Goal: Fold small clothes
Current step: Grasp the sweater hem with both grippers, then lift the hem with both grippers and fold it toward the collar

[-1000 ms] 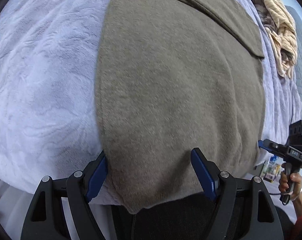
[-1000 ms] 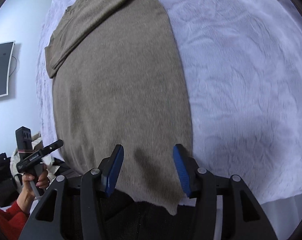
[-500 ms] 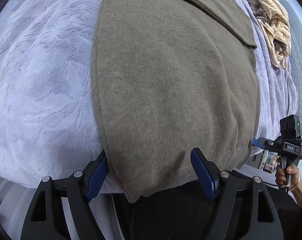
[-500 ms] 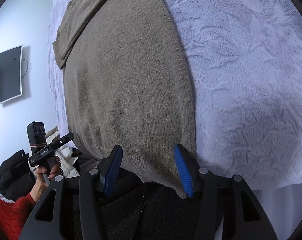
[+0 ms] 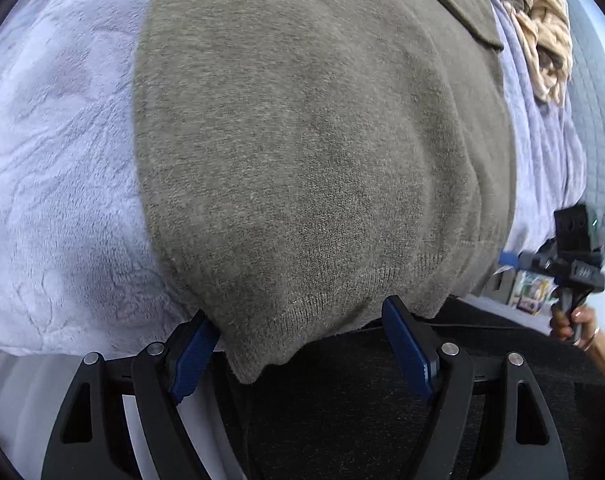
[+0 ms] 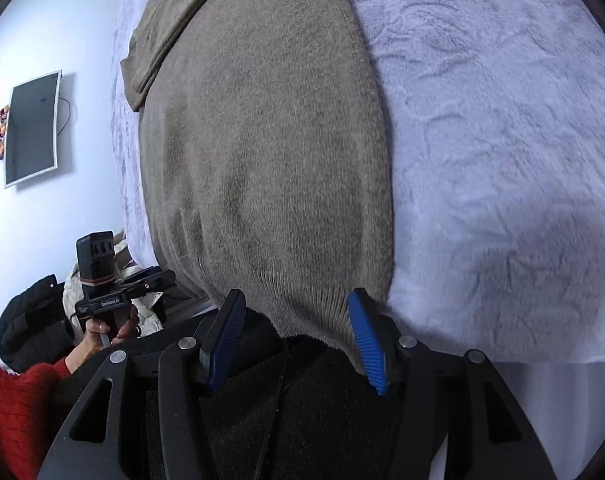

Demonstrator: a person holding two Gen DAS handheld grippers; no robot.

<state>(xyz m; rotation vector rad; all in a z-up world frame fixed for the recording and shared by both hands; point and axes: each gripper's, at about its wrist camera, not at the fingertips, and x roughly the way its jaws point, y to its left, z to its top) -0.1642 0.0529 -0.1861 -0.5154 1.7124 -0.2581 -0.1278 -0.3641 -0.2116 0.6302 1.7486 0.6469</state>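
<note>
A taupe knit sweater (image 5: 302,140) lies flat on a lavender fleece blanket (image 5: 54,160), with a sleeve (image 6: 174,20) folded across its far end. Its ribbed hem hangs over the bed's near edge. My left gripper (image 5: 296,308) is open, its blue pads either side of the hem's left corner and not pressing on it. My right gripper (image 6: 295,296) is also open around the hem's right corner (image 6: 342,328), with the right pad close against the cloth's edge. Each gripper shows in the other's view: the right gripper (image 5: 574,256) and the left gripper (image 6: 114,284).
A crumpled beige garment (image 5: 542,32) lies at the far side of the bed near a grey quilted panel (image 5: 594,120). A wall screen (image 6: 32,128) and a black jacket (image 6: 34,320) are off to the left. The person's dark clothing (image 6: 302,420) and red sleeve (image 6: 10,400) are below the grippers.
Both grippers have come in lower and closer to the hem. The sweater's near edge now sits higher between the pads, with more dark clothing showing below.
</note>
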